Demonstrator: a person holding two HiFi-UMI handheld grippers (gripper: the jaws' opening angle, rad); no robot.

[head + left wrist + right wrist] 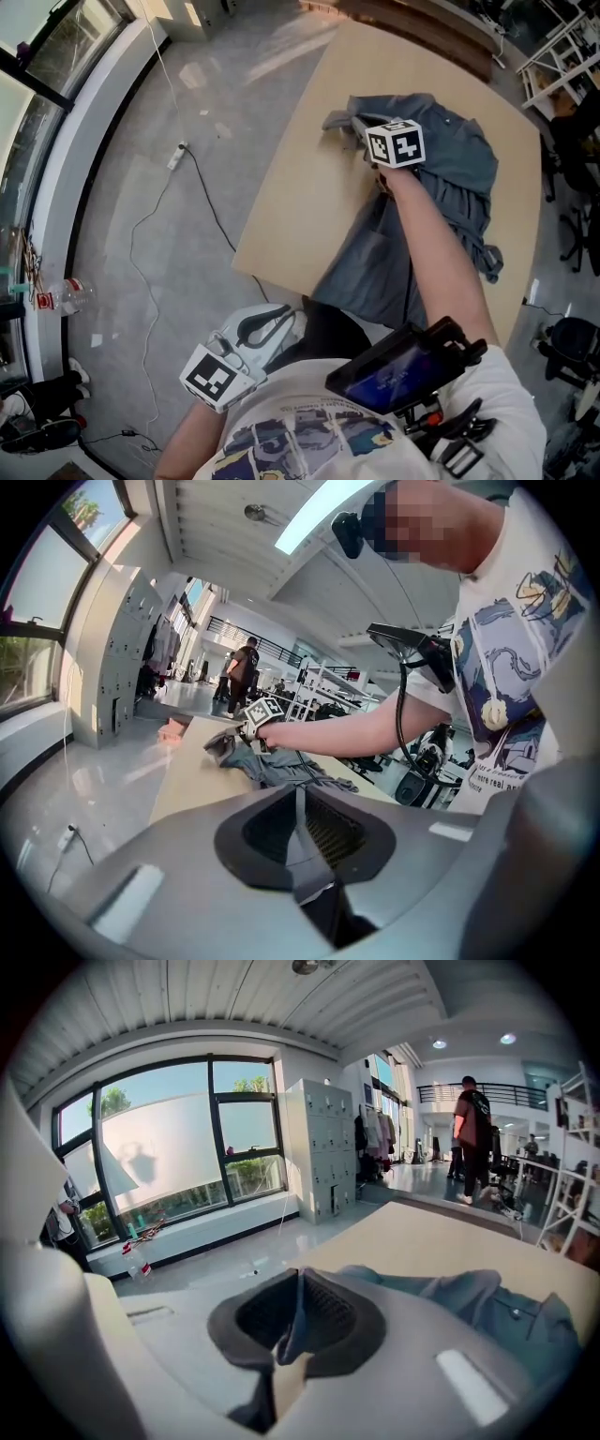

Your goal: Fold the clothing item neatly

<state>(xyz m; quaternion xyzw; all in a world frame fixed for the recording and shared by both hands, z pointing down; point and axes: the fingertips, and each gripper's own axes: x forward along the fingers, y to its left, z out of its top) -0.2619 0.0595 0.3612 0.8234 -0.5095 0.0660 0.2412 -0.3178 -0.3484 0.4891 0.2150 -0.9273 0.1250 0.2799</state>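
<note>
Tooling, left side: left gripper (281, 321), white-bodied with black pads, is held low beside the person's torso, off the near edge of the table. Its jaws are all but together, with a thin pinch of grey-blue cloth between the pads. This is judged to be the lower hem of the garment.

Work surface, centre: pale wooden table (309, 169), bare on its left half.

Task item, centre to right: grey-blue button-front cloth shirt (459, 169), rumpled and unfolded, lies along the right half of the table. Its near end hangs over the table's near edge toward the person.

Tooling, right side: right gripper (354, 127) is reached out over the shirt to its far end. Its jaws are nearly closed on a fold of the same cloth at the shirt's far left corner, likely collar or shoulder.

Step in hand, judged: opening stage. The garment is gripped at two opposite ends for stretching and spreading, and no fold is made yet.

Next move, judged: draw the two ends apart until the cloth is taut. Bring the hanging end up onto the surface and lay the shirt flat and square before either grip lets go. Sleeve positions cannot be told from the bunched cloth.
</note>
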